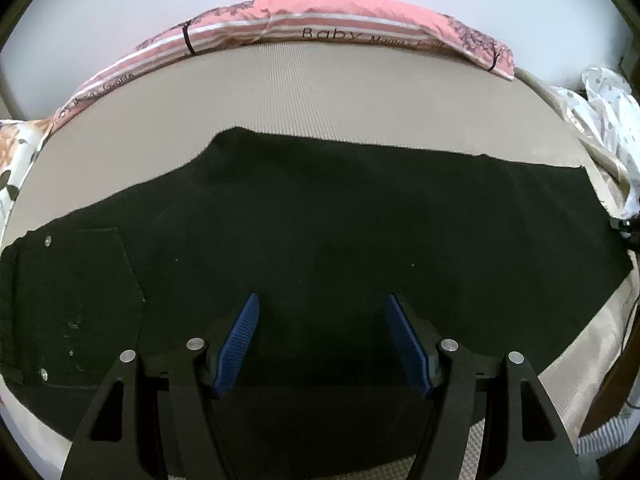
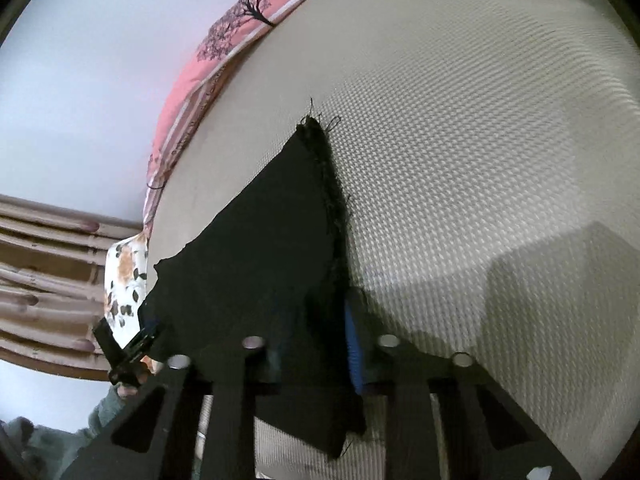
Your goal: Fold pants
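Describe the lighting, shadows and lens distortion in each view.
Left wrist: fisheye bends the pink pillow into an arc; the black pants show almost no detail. Right wrist: a soft shadow falls on the beige mattress; the hem, clamped by the right hand-held gripper, looks soft.

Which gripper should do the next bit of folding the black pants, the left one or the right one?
Probably the right gripper. It is already shut on the pants at their frayed leg end, so it could carry that end over. The left gripper is open above the cloth, holding nothing.

Left tool (image 1: pixel 322 340) spread wide over black pants (image 1: pixel 320 216).
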A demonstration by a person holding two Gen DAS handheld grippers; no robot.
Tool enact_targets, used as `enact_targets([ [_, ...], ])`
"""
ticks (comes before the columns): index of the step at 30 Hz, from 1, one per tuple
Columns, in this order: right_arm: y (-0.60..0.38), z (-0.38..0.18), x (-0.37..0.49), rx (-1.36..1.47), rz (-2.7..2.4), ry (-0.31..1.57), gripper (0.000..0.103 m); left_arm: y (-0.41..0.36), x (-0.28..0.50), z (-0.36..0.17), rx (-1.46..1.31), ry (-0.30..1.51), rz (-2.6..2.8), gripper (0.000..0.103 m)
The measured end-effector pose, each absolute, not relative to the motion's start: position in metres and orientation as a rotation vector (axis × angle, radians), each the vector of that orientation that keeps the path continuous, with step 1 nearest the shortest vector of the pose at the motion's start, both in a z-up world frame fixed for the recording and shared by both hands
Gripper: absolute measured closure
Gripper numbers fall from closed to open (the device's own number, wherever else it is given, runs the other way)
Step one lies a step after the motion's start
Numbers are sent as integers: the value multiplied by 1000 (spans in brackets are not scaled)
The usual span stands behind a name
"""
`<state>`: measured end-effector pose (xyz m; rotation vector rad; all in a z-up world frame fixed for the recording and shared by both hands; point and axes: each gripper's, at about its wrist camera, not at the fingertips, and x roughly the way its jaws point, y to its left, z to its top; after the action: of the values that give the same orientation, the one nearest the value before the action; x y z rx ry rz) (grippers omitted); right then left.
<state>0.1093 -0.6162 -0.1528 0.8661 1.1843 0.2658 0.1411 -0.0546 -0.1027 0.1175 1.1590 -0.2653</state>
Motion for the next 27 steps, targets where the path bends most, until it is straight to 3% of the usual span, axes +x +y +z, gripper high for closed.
enact_targets([
  [5,-608,-159,124,887,294,1165,95,-60,144,-113,143,1195,-241,36],
  [13,-594,-145,121,890,235,1121,95,-60,146,-114,142,1171,-248,32],
  [27,-488,-70,143,923,375,1033,96,3,145,-73,-18,1077,-207,32],
])
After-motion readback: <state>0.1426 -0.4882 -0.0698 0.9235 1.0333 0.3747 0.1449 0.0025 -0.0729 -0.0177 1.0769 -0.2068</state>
